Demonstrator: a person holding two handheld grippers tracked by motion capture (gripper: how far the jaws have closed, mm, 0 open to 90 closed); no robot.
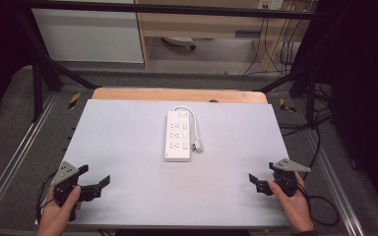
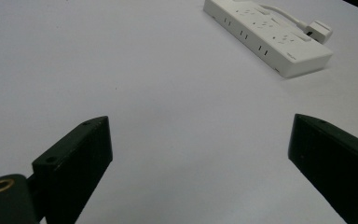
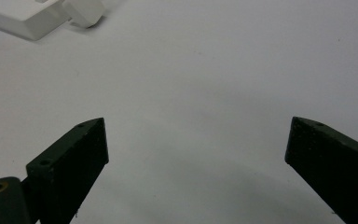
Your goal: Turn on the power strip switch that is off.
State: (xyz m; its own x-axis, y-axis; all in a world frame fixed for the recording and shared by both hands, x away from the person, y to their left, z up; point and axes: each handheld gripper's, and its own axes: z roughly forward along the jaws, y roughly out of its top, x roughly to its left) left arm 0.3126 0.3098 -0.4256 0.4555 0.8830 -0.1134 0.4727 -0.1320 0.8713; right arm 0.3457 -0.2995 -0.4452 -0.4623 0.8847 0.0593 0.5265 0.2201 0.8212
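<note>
A white power strip (image 1: 178, 135) lies flat near the middle of the grey table top (image 1: 128, 142), long axis running away from the person. Its white cable (image 1: 193, 120) leaves the far end, loops along the right side and ends in a white plug (image 1: 198, 146) that rests on the table just beside the strip's right edge. In the left gripper view the power strip (image 2: 270, 35) sits at the upper right with its sockets facing up and the plug (image 2: 319, 31) beyond it.

The left gripper (image 1: 98, 179) is held low over the near left corner of the table, well apart from the strip. Its jaws stand wide apart with bare table between them; it holds nothing.

The right gripper (image 1: 254, 181) is held over the near right corner, likewise well apart from the strip. Its jaws are spread wide and grip nothing. In the right gripper view a corner of the power strip (image 3: 23, 16) and the plug (image 3: 86, 11) appear at the upper left.

A black cable (image 1: 325, 206) trails from the right gripper off the table edge.
</note>
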